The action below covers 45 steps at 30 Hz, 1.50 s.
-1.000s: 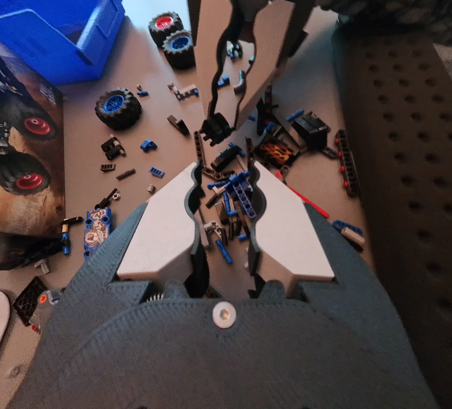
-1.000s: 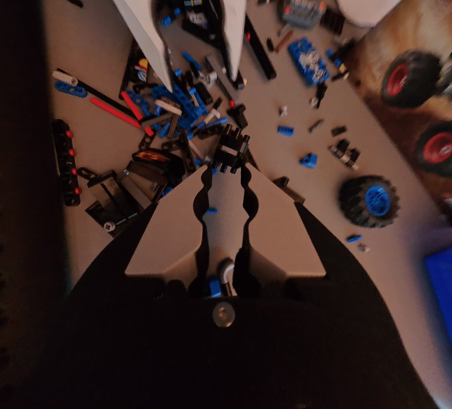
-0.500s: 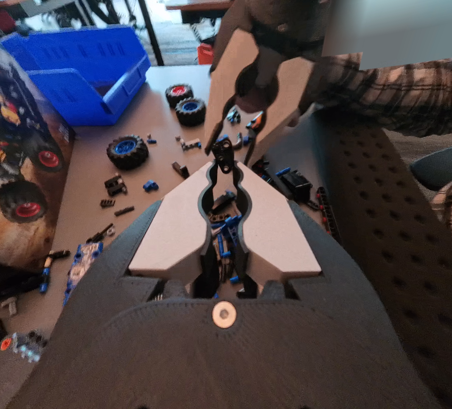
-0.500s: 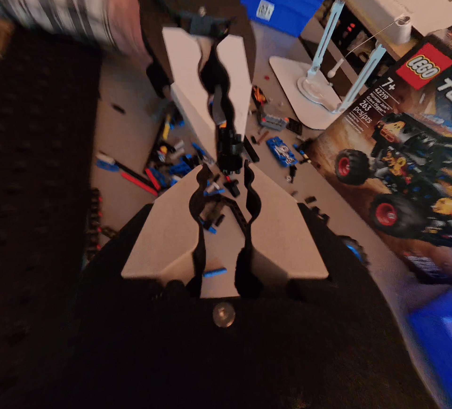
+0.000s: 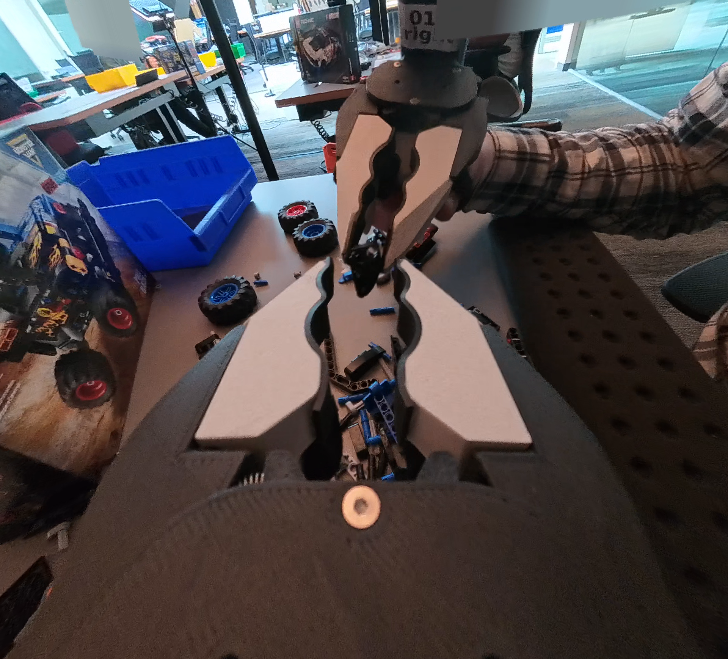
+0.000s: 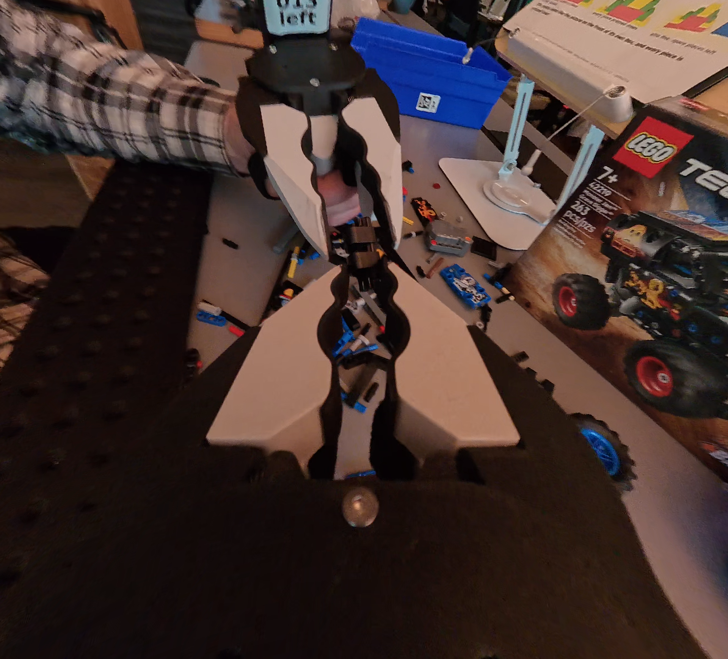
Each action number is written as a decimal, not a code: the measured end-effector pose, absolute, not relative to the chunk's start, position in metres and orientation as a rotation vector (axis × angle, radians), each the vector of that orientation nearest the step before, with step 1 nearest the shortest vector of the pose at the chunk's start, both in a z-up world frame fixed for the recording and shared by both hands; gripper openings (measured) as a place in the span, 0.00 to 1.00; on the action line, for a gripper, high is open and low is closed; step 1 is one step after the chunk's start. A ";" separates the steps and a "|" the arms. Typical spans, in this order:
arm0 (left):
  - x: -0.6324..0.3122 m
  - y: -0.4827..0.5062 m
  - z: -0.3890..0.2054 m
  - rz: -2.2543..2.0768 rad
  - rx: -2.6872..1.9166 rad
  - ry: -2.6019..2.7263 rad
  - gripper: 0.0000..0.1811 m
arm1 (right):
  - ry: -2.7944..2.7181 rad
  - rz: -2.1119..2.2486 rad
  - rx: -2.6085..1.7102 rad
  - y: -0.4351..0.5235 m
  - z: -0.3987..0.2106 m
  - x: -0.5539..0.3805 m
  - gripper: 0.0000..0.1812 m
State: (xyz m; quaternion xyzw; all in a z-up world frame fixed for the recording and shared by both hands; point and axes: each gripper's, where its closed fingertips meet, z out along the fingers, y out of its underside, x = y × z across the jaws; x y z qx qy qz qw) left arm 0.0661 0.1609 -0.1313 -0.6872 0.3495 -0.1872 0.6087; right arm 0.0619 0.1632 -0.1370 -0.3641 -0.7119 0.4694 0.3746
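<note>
Moved since half a second ago: left gripper (image 5: 362, 273), then pinched on the black brick assembly (image 5: 364, 264), now spread wide, empty, just below it. Right gripper (image 6: 364, 271): narrow, clamping the assembly above the table (image 5: 268, 246). Nearby: loose-parts pile (image 5: 370, 399), blue-hubbed wheel (image 5: 227, 298), blue bin (image 5: 169, 203).

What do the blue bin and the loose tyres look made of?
Blue bin: apparently rigid moulded plastic, its smooth walls showing a slight sheen. Loose tyres: likely matte black rubber with a chunky tread, on glossy plastic hubs, blue or red; rubber cannot be confirmed by sight.
</note>
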 end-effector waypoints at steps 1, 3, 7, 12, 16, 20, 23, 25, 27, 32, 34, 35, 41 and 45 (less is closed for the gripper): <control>0.066 0.161 -0.131 -0.415 -1.586 0.814 0.13 | -1.831 1.164 -0.925 0.164 -0.139 0.061 0.08; 0.069 0.160 -0.137 -0.381 -1.597 0.857 0.07 | -1.860 1.097 -0.902 0.161 -0.144 0.060 0.08; 0.071 0.157 -0.134 -0.350 -1.582 0.877 0.07 | -1.856 1.061 -0.865 0.160 -0.143 0.061 0.08; 0.074 0.151 -0.129 -0.390 -1.569 0.890 0.07 | -1.842 1.161 -0.849 0.156 -0.137 0.066 0.07; 0.075 0.143 -0.125 -0.464 -1.554 0.891 0.07 | -1.834 1.240 -0.812 0.148 -0.131 0.070 0.07; 0.065 0.136 -0.107 -0.509 -1.494 0.831 0.07 | -1.773 1.298 -0.809 0.156 -0.121 0.078 0.00; 0.055 0.132 -0.096 -0.532 -1.467 0.798 0.07 | -1.749 1.309 -0.824 0.160 -0.120 0.079 0.00; 0.059 0.131 -0.102 -0.546 -1.488 0.824 0.07 | -1.727 1.330 -0.826 0.158 -0.115 0.076 0.00; 0.061 0.131 -0.103 -0.561 -1.483 0.821 0.07 | -1.716 1.341 -0.824 0.157 -0.114 0.075 0.00; 0.068 0.134 -0.110 -0.547 -1.494 0.844 0.07 | -1.721 1.349 -0.804 0.148 -0.112 0.071 0.01; 0.068 0.134 -0.110 -0.559 -1.492 0.843 0.07 | -1.706 1.364 -0.822 0.151 -0.112 0.071 0.04; 0.069 0.134 -0.110 -0.554 -1.490 0.845 0.07 | -1.707 1.366 -0.824 0.151 -0.113 0.071 0.05; 0.073 0.133 -0.109 -0.549 -1.469 0.860 0.07 | -1.744 1.402 -0.827 0.145 -0.117 0.070 0.02; 0.074 0.132 -0.109 -0.530 -1.463 0.872 0.07 | -1.740 1.445 -0.830 0.143 -0.115 0.072 0.01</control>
